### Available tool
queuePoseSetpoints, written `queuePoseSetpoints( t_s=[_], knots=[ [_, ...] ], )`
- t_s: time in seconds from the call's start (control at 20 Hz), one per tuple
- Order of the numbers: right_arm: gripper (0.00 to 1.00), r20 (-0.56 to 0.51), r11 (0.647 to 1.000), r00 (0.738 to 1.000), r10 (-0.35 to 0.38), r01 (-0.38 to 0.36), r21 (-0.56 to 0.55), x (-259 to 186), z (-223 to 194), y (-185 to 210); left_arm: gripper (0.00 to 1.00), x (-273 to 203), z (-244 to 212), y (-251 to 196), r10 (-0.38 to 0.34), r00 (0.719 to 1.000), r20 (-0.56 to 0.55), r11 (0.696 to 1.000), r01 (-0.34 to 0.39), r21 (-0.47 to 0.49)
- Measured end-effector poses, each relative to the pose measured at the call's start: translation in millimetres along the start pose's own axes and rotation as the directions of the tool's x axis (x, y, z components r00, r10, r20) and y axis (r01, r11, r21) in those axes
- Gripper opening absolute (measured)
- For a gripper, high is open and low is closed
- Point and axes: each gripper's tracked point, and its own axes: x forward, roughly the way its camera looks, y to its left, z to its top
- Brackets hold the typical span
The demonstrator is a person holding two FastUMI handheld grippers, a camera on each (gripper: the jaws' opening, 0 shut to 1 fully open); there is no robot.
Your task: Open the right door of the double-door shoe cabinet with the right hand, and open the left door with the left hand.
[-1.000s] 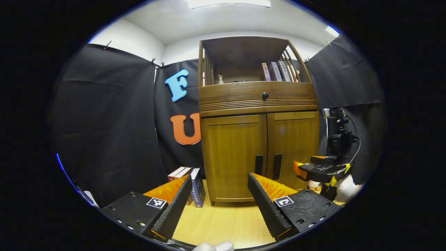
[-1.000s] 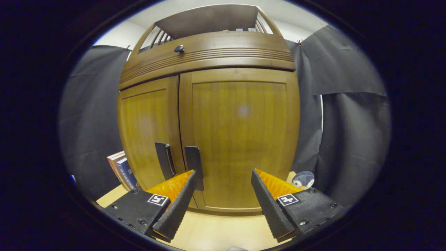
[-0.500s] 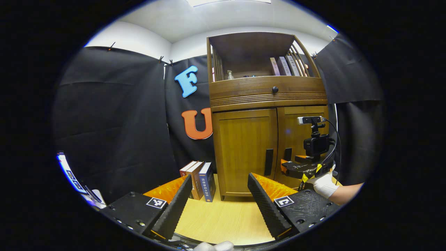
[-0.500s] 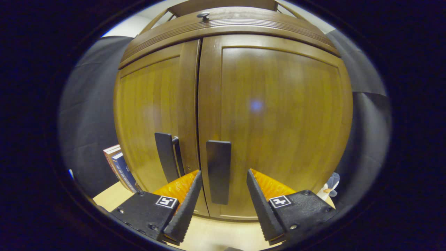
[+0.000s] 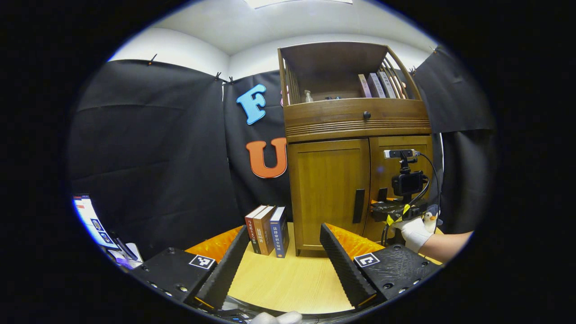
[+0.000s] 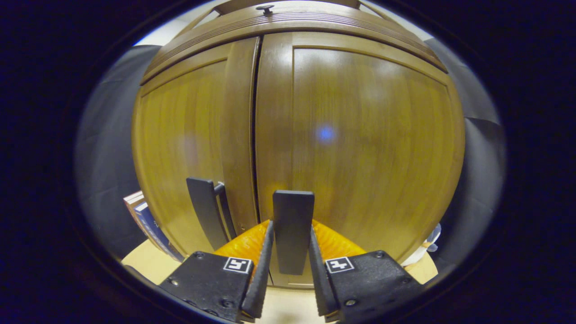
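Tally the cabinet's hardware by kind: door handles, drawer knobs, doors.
Door handles: 2, the right door handle and the left door handle
Drawer knobs: 1, the drawer knob
Doors: 2, the right door and the left door, both shut
Total: 5

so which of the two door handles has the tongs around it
The right door's handle, set between the right tongs' fingers. The left door's handle stands free beside it, and the left tongs are open, well back from the cabinet.
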Motion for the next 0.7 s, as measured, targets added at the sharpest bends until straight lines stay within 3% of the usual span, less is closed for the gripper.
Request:
queuePoseSetpoints(
  t_s=[0.2, 0.7],
  knots=[
    [0.35, -0.019, 0.999, 0.999, 0.033, -0.032, 0.022, -5.4, -0.7, 0.6, 0.96, -4.1, -2.7, 6.3, -0.001, 1.0, 0.003, 1.0, 0.001, -0.002],
    [0.29, -0.042, 0.992, 0.991, 0.126, -0.127, -0.002, -72.6, -20.4, -9.4, 0.96, -15.3, -6.2, 0.3, -0.069, 0.997, 0.027, 0.997, 0.07, -0.015]
  ],
)
